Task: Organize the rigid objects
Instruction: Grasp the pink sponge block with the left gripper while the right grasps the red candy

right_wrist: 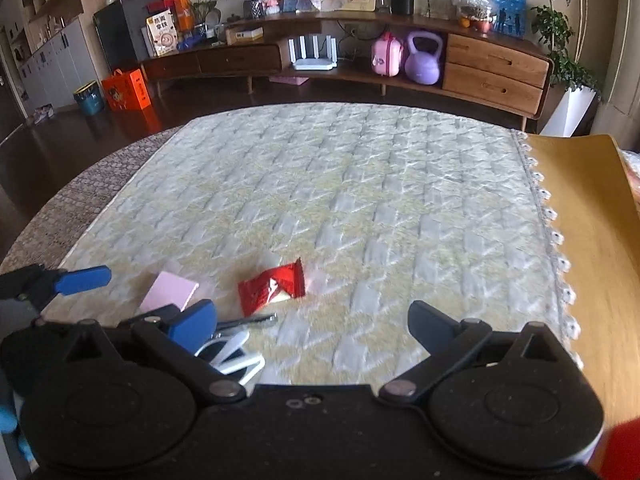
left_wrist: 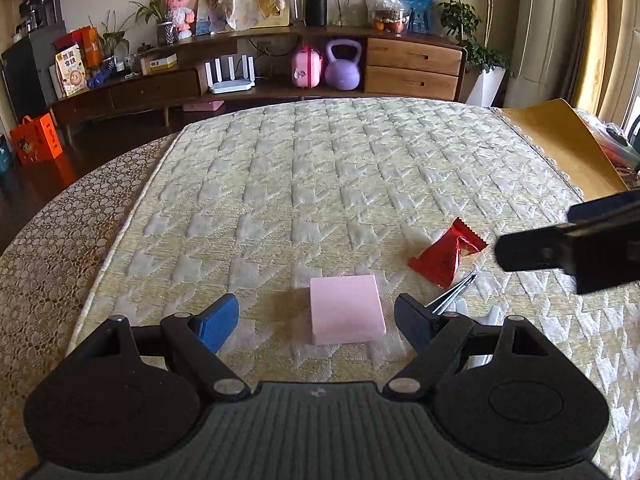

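Note:
A flat pink block (left_wrist: 346,308) lies on the quilted cover (left_wrist: 320,184). My left gripper (left_wrist: 316,320) is open, its blue fingers (left_wrist: 220,320) on either side of the block with gaps both ways. A red foil packet (left_wrist: 444,256) lies to the block's right, with a thin metal tool (left_wrist: 452,292) and a white object (left_wrist: 480,316) nearer. In the right wrist view my right gripper (right_wrist: 314,326) stands open over bare cover with nothing between its fingers. The red packet (right_wrist: 272,288), metal tool (right_wrist: 256,320), white object (right_wrist: 236,356) and pink block (right_wrist: 170,292) sit ahead and to its left.
The right gripper's black body (left_wrist: 568,248) reaches in from the right of the left wrist view. A lace cloth (left_wrist: 60,248) borders the cover on the left, a yellow mat (right_wrist: 592,216) on the right. A wooden cabinet (left_wrist: 280,80) stands beyond the far edge.

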`<action>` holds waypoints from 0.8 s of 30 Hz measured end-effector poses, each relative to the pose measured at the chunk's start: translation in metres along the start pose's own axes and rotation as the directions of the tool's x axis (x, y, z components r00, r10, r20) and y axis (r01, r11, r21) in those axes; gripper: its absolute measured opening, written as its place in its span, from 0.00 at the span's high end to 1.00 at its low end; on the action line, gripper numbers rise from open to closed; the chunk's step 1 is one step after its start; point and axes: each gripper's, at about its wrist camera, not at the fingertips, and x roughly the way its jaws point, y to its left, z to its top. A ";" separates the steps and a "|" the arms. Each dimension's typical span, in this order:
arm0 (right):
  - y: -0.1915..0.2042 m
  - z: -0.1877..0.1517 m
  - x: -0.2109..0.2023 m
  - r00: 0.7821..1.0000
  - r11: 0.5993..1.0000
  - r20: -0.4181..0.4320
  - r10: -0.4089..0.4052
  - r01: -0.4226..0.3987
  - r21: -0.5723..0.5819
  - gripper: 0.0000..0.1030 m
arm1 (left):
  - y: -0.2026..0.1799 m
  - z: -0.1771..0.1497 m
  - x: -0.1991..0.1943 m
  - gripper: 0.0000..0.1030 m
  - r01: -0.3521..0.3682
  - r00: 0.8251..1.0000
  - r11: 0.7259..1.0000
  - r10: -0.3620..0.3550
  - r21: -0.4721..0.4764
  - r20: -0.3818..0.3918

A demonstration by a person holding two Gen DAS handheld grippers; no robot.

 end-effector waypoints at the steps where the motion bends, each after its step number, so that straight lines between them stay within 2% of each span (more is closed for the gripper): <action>1: 0.001 0.002 0.005 1.000 1.000 -0.002 0.003 -0.003 -0.002 0.03 | 0.000 -0.001 0.002 0.17 -0.003 1.000 1.000 0.003 0.001 0.002; 11: 0.011 0.010 0.044 0.998 0.999 -0.045 0.032 -0.033 -0.022 0.18 | 0.000 -0.002 0.010 0.17 -0.018 1.000 1.000 0.018 0.019 0.017; 13: 0.013 0.010 0.049 0.998 0.999 -0.049 0.034 -0.035 -0.025 0.21 | -0.001 -0.002 0.012 0.17 -0.021 1.000 1.000 0.021 0.023 0.017; 20: 0.013 0.010 0.059 0.997 0.999 -0.059 0.049 -0.050 -0.014 0.22 | -0.004 -0.004 0.016 0.17 -0.011 1.000 1.000 0.011 0.020 0.002; 24: 0.014 0.009 0.058 0.998 0.999 -0.050 0.045 -0.045 -0.008 0.31 | -0.004 -0.006 0.017 0.18 -0.008 1.000 1.000 0.008 0.014 0.005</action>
